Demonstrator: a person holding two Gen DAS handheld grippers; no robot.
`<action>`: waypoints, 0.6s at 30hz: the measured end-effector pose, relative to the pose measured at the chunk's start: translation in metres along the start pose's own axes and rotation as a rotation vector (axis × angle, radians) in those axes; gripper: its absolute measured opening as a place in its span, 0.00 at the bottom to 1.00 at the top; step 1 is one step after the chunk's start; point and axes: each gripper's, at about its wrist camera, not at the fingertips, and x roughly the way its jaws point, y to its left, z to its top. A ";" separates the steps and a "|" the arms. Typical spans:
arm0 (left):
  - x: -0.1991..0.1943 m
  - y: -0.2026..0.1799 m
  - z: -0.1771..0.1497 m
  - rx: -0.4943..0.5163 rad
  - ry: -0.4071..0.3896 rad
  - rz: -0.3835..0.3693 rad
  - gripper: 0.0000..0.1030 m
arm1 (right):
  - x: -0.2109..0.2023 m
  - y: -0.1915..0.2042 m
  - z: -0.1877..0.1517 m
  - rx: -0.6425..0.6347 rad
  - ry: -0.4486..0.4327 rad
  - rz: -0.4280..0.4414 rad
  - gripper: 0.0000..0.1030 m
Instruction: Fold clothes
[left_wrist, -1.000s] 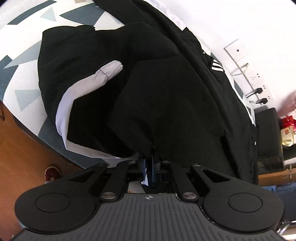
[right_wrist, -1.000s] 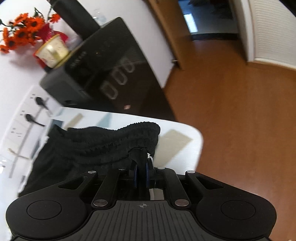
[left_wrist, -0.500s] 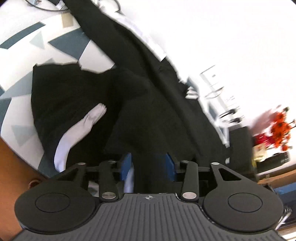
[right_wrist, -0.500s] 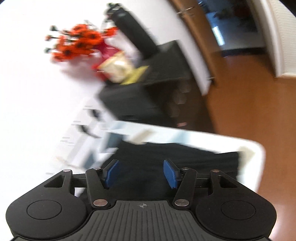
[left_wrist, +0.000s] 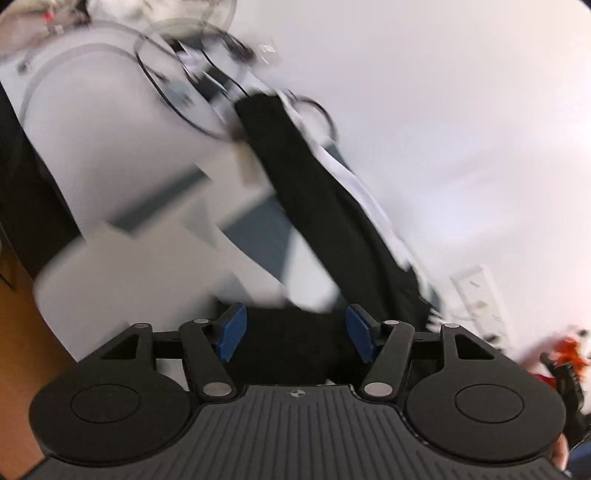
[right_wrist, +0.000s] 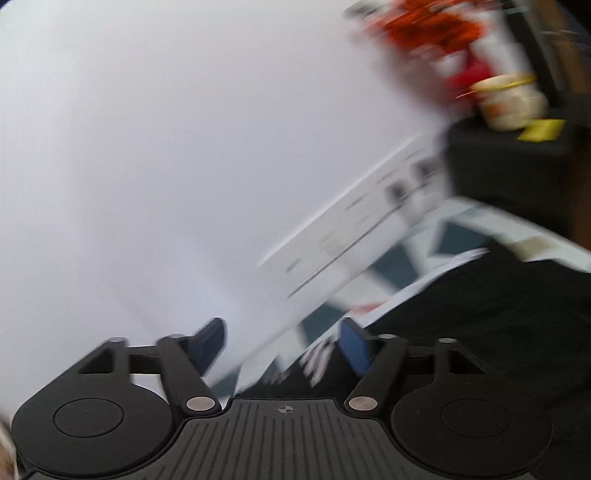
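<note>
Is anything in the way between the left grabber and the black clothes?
No, nothing visible. The black garment lies on the patterned table, right under the left gripper. Its jaws are opening, with only cloth showing behind the gap, not pinched.

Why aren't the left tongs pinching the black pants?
They are open, and opening wider. The left tongs have blue pads standing apart, with the black pants lying loose on the table.

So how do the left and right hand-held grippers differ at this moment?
The left hand-held gripper has the black garment lying behind its gap; the right hand-held gripper frames mostly white wall, with the garment off to one side. The left view looks down onto the patterned table; the right view looks more level. Both sets of jaws are opening, with nothing gripped.
</note>
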 end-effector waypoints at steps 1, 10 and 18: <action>0.008 -0.002 0.003 0.029 -0.012 0.050 0.60 | 0.018 0.006 -0.011 -0.051 0.013 -0.024 0.67; 0.089 -0.048 -0.017 0.146 0.143 0.060 0.62 | 0.109 0.038 -0.149 -0.152 0.428 -0.133 0.65; 0.116 -0.075 -0.023 0.134 0.135 0.116 0.65 | 0.105 0.069 -0.212 -0.472 0.567 -0.078 0.66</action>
